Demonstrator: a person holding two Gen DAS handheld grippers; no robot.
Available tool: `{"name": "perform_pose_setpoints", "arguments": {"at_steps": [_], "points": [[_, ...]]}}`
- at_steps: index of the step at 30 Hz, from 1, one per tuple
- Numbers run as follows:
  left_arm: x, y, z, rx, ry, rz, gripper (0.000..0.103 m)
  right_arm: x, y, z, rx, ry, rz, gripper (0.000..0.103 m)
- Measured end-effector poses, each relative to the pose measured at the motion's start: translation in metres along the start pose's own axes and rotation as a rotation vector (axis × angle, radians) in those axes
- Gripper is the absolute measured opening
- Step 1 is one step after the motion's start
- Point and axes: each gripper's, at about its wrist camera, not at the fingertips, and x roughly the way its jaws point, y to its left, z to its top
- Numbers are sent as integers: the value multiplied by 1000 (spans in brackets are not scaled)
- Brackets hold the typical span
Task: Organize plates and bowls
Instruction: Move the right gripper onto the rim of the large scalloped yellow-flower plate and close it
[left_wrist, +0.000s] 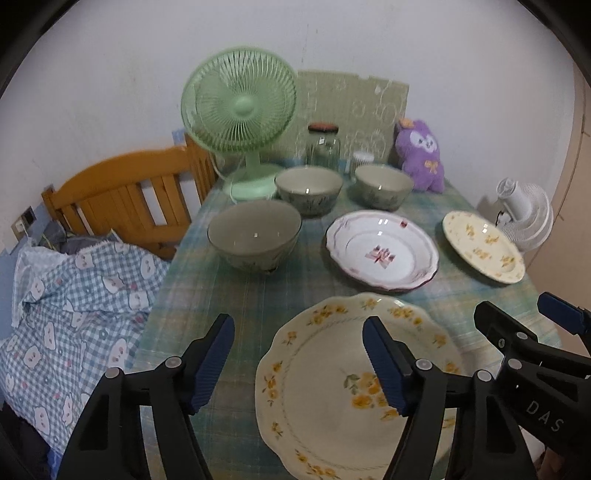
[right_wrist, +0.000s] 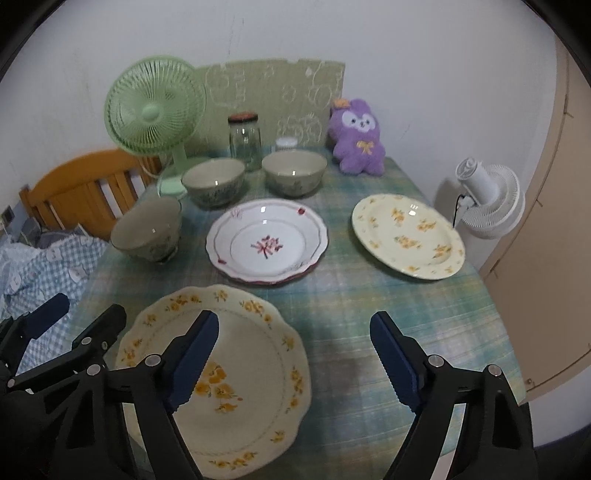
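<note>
A large scalloped cream plate with yellow flowers (left_wrist: 325, 387) (right_wrist: 251, 354) lies at the table's near edge. My left gripper (left_wrist: 299, 363) is open, straddling the plate's left rim with one finger over the plate. My right gripper (right_wrist: 295, 360) is open too, straddling the right rim. No pad presses on the plate. Farther back lie a white plate with a red motif (left_wrist: 382, 251) (right_wrist: 266, 242) and a smaller yellow-flowered plate (left_wrist: 484, 247) (right_wrist: 408, 236). Three grey-green bowls stand beyond: one at the left (left_wrist: 255, 236) (right_wrist: 146, 230) and two at the back (left_wrist: 308, 188) (left_wrist: 384, 186).
A green fan (left_wrist: 240, 110), a glass jar (left_wrist: 323, 144) and a purple plush toy (left_wrist: 421, 155) line the back of the checked tablecloth (left_wrist: 229, 306). A white fan (right_wrist: 484, 199) stands off the right edge. A wooden headboard (left_wrist: 122, 192) and checked bedding (left_wrist: 74, 295) lie left.
</note>
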Motion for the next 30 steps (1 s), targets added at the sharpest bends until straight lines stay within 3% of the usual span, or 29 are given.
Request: {"name": "perform_pose_setpoints", "arguments": {"at_steps": [20,30], "points": [[93,9,-35,31,278,-43,64,99,15,-37,51,288,-58,77],[101,8,-32,51,304,-53,62,111,16,-40,91,346,-50,73]]}}
